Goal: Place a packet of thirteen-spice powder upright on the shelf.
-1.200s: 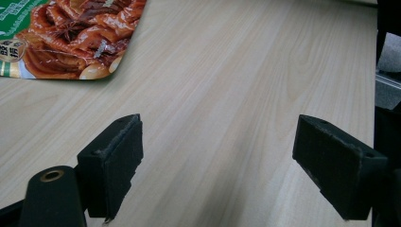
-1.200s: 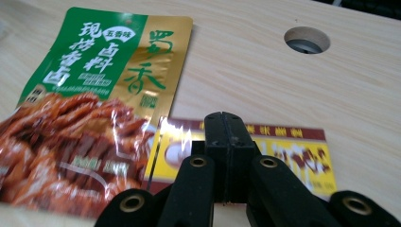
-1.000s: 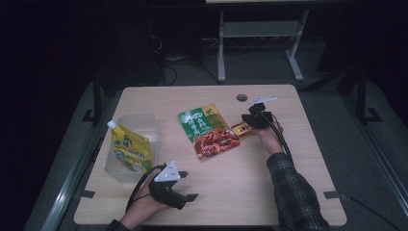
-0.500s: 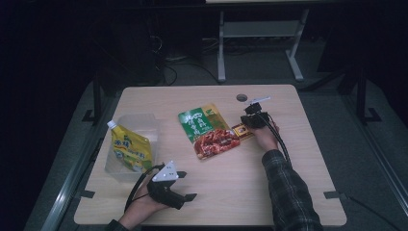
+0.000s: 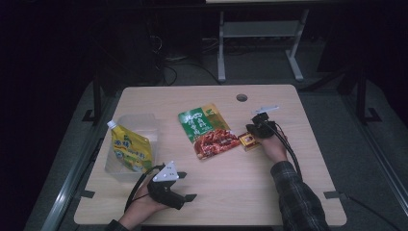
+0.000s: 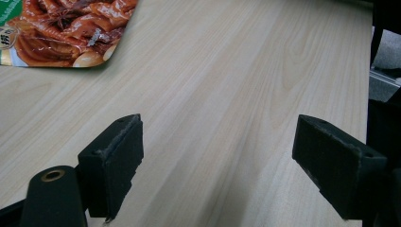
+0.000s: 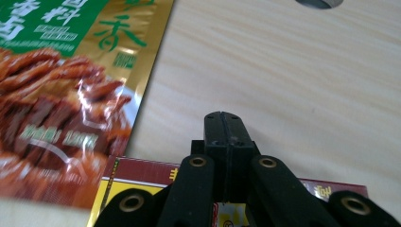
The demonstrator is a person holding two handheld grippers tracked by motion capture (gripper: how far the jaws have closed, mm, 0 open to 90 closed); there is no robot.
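Observation:
My right gripper [image 5: 253,129] [image 7: 224,122] is shut, its jaws pressed together with nothing visible between them. It hovers over a small red and yellow packet [image 5: 248,141] [image 7: 142,176] that lies flat on the wooden table [image 5: 298,159]. Just left of the packet lies a green and gold food pouch [image 5: 207,131] [image 7: 61,94] with a picture of red meat. My left gripper [image 5: 185,200] [image 6: 222,142] rests open near the table's front edge, with only bare wood between its jaws. A corner of the food pouch [image 6: 66,28] lies well beyond it.
A clear plastic container [image 5: 142,122] at the left holds a yellow spouted pouch [image 5: 129,151]. A round cable hole [image 5: 241,97] [image 7: 317,2] sits near the table's far edge. A metal stand [image 5: 260,33] is on the floor behind the table.
My right gripper has drawn back slightly toward the near side, staying over the small packet. The left gripper has stayed put.

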